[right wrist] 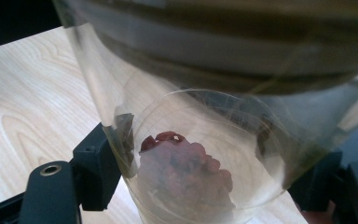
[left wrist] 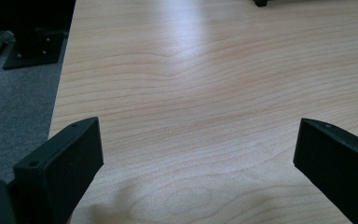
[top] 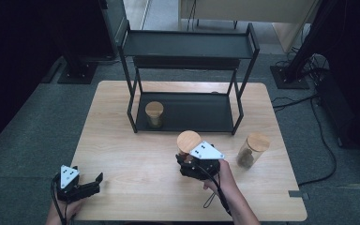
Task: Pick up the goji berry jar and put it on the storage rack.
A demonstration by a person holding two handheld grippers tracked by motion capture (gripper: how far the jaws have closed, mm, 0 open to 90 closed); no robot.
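Now the glass jar (top: 188,142) with a wooden lid and red dried fruit inside sits clamped in the right gripper (top: 194,161), near the table (top: 136,154) centre, rack (top: 187,112) at twelve o'clock. Left gripper (top: 82,183), at eight o'clock, gapes empty.

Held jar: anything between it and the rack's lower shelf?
Nothing visible. The right gripper is shut on the held jar, just in front of the rack. The bare tabletop lies between them. On the lower shelf one jar stands at the left; the middle and right are free.
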